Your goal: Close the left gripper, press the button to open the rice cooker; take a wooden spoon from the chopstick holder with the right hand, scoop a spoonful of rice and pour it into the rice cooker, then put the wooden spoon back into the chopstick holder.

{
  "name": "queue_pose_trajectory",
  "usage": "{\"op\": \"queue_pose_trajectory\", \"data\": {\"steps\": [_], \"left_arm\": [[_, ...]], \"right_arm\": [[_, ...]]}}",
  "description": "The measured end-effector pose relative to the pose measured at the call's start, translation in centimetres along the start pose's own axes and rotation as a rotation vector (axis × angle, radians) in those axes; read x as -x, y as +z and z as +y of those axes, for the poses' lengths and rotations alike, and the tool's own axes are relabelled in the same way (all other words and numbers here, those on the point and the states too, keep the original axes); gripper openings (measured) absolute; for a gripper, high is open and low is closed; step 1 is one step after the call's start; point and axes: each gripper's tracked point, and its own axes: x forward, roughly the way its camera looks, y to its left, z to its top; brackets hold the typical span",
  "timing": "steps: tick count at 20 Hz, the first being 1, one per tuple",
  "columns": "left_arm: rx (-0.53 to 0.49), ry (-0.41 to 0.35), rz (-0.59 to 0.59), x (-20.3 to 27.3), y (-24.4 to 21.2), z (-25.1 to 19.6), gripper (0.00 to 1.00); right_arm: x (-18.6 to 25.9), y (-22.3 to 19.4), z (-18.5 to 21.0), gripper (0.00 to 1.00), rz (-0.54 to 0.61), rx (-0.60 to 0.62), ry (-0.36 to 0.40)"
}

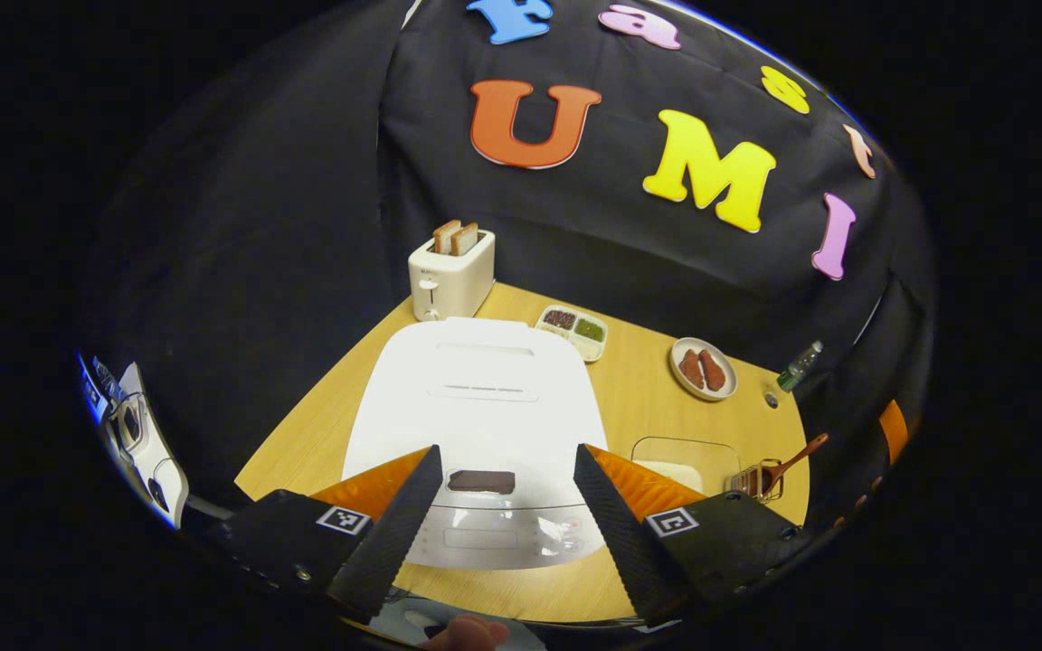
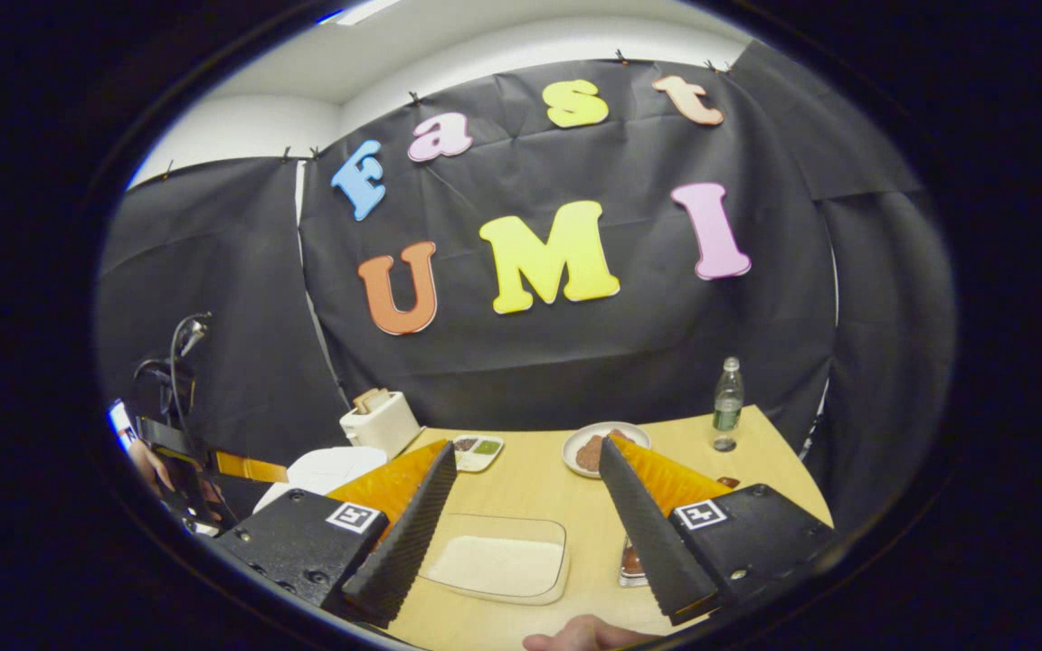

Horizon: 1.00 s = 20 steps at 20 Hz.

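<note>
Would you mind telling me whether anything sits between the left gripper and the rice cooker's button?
Nothing visible does: the left gripper, open, hovers above the closed rice cooker, its dark button showing in the gap between the fingers.

Cloth-walled recording booth: table (image 1: 648, 398) with toaster (image 1: 450, 271).
</note>
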Motion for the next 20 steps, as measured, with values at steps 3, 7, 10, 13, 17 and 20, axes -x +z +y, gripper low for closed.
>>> {"op": "queue_pose_trajectory", "data": {"steps": [3,7,10,13,17,20], "left_arm": [[-0.079,-0.087,-0.136,4.2,2.2,-1.5,0.95],[-0.147,-0.198,-0.299,9.9,3.9,-3.8,0.95],[-0.2,-0.271,-0.382,13.5,3.2,-4.6,0.95],[-0.244,-0.316,-0.462,16.8,2.6,-4.3,0.95],[-0.255,-0.361,-0.556,20.7,2.4,-3.8,0.94],[-0.238,-0.36,-0.635,22.5,2.8,-2.3,0.94]], "right_arm": [[3.3,2.5,2.6,1.0,-0.052,0.061,-0.054],[8.8,4.8,6.7,0.99,-0.13,0.109,-0.124],[12.4,4.8,9.7,1.0,-0.165,0.128,-0.162],[15.6,4.3,11.9,0.99,-0.179,0.157,-0.2],[18.8,5.3,15.3,0.99,-0.224,0.253,-0.219],[20.5,6.6,18.0,1.0,-0.304,0.244,-0.213]]}}
